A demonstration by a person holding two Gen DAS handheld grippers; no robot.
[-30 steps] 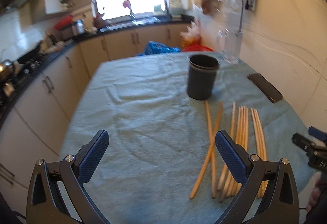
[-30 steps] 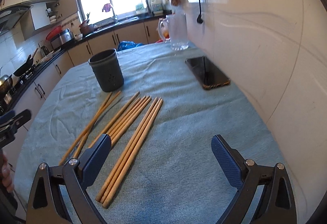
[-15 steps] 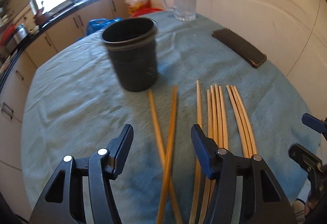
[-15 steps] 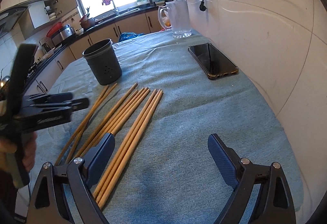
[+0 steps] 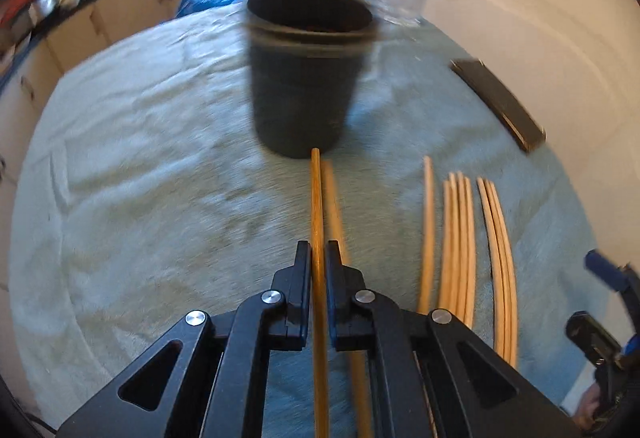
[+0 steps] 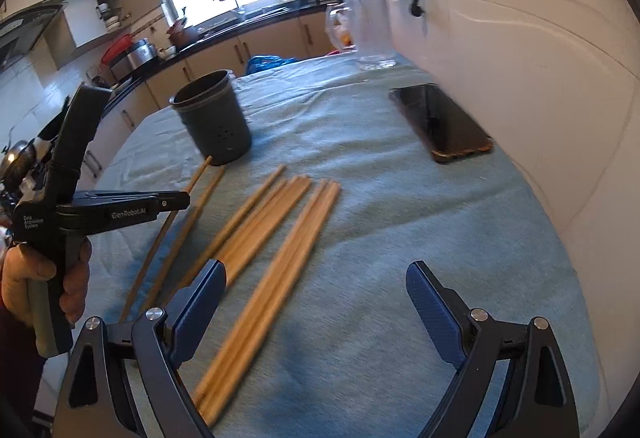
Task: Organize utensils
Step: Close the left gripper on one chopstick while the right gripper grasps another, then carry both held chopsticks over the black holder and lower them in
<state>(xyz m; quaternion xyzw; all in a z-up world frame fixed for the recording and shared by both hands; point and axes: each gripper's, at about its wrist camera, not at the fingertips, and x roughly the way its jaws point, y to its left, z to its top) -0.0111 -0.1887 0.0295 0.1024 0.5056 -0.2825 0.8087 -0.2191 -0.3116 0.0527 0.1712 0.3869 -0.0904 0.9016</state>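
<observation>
My left gripper is shut on one wooden chopstick, whose tip points at the foot of the dark utensil cup. A second chopstick lies just to its right on the cloth. Several more chopsticks lie in groups further right. In the right wrist view the left gripper holds the chopstick slightly lifted, left of the cup. My right gripper is open and empty, low over the near ends of the chopstick groups.
A black phone lies on the blue-green tablecloth by the wall at the right. A glass jug stands at the far edge. Kitchen counters and cabinets run behind and to the left.
My left gripper moved forward toward the cup and closed on one chopstick. My right gripper stayed open and shifted slightly.
</observation>
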